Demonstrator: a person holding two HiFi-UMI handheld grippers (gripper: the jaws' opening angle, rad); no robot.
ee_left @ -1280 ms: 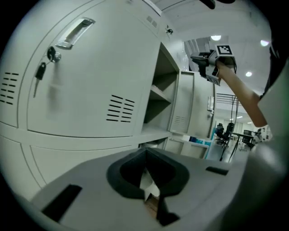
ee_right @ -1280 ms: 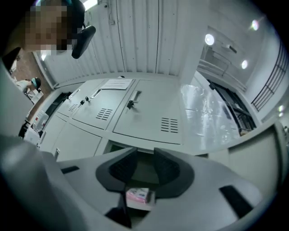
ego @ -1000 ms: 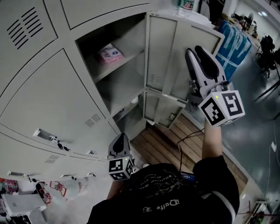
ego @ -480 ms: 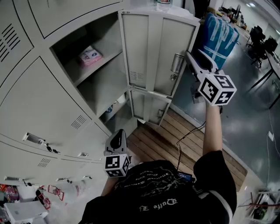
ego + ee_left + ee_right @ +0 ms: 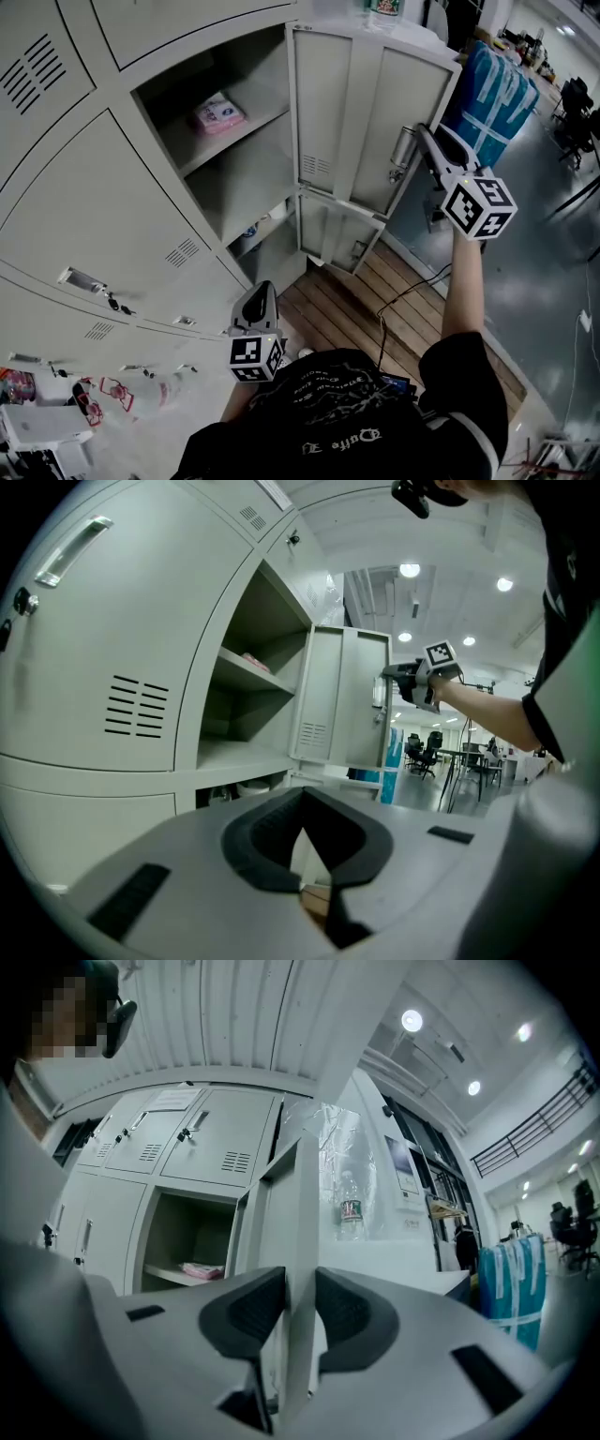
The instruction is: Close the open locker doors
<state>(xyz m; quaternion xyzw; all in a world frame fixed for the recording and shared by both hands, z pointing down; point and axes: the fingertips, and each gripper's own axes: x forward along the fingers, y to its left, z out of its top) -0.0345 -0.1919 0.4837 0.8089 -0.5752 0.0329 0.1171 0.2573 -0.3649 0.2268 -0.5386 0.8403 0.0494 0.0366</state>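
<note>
Step in hand: taking hold of the first open door, before the swing.

Right claw [image 5: 424, 133]: the jaws have just been closing and stand about half shut. In the right gripper view the free edge of the upper door [image 5: 298, 1213] stands between the pads, and both pads appear to be touching it, so this reads as a grip on the door edge. The handle [image 5: 405, 150] sits just beside the claw tips on the door face. The open compartment [image 5: 234, 169] lies to the claw's left, past the door leaf, with a pink packet [image 5: 220, 112] on its shelf. The lower door [image 5: 342, 234] hangs below the claw and is also open.

Left claw [image 5: 258, 300]: it is held low, well apart from both doors. Its jaws are a narrow way apart and have nothing between them. From its view the open compartment is ahead and up to the left.

Progress: neither door is closed, so the task looks to be at its start.

Next move, as judged: carry the gripped edge in an arc to the claw's left, about the hinge side, until the leaf meets the frame. The claw then has to let go before its inner pad is trapped between door and frame. The last part is better done as a push on the outer face. The lower door comes after, with a drop of the claw.
</note>
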